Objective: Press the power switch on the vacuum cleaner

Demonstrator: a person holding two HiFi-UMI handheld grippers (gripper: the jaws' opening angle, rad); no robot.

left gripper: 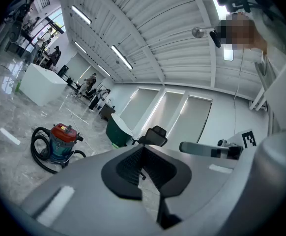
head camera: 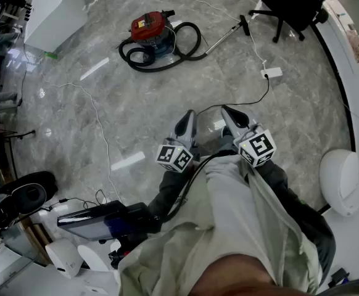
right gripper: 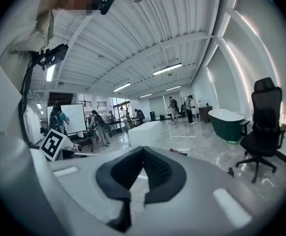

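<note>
Vacuum cleaner (head camera: pixel 150 31): red-topped, on the floor upper left of centre, black hose (head camera: pixel 189 45) looped round it. Your left gripper (head camera: pixel 189 116) and right gripper (head camera: pixel 226 111) sit mid-frame, below it. Both have jaws closed, clasping nothing, and are well apart from the vacuum.

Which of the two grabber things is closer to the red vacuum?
The left gripper. The vacuum cleaner sits ahead and off to the left on the floor, so the right gripper is farther from it.
</note>
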